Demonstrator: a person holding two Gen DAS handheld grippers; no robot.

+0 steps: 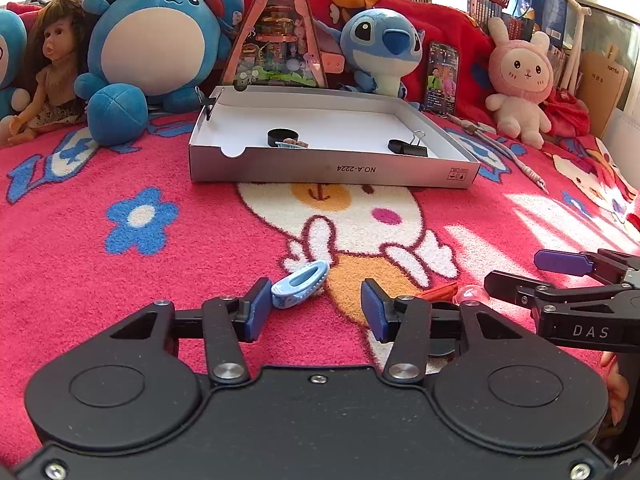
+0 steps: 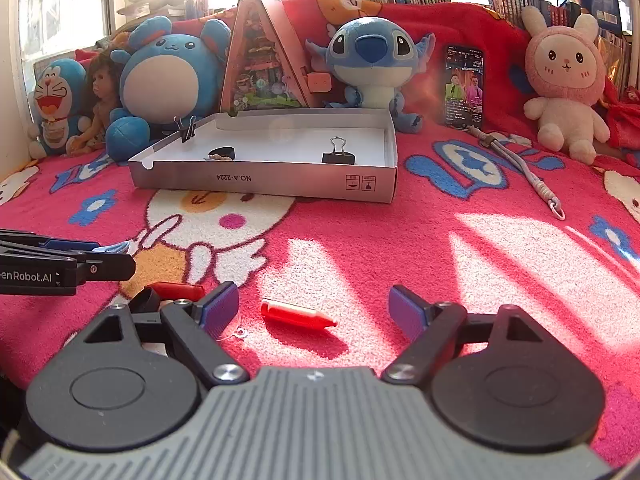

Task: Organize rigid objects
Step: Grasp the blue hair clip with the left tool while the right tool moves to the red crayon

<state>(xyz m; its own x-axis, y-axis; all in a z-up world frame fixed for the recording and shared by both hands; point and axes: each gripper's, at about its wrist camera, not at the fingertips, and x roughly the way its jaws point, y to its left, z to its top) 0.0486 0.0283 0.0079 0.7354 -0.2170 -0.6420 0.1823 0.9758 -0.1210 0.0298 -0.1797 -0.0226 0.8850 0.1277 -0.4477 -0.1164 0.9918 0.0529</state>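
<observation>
A light blue hair clip (image 1: pixel 300 284) lies on the red blanket just ahead of my left gripper (image 1: pixel 316 306), near its left pad; the pads do not touch it and the jaws stand apart. A short red crayon-like piece (image 2: pixel 298 316) lies between the wide-open fingers of my right gripper (image 2: pixel 314 306), untouched. A second red piece (image 2: pixel 176 290) and a black ring (image 2: pixel 150 298) lie by its left finger. The shallow white box (image 1: pixel 332 168) farther back holds a black binder clip (image 1: pixel 408 147) and a black round lid (image 1: pixel 283 136); another clip (image 2: pixel 186 130) grips its left wall.
Plush toys, a doll (image 1: pixel 52 76), a triangular toy house (image 1: pixel 276 36) and a lit phone (image 1: pixel 442 78) line the back. A grey lanyard (image 2: pixel 520 168) lies at the right. The two grippers sit close side by side: the right gripper (image 1: pixel 512 270), the left gripper (image 2: pixel 116 256).
</observation>
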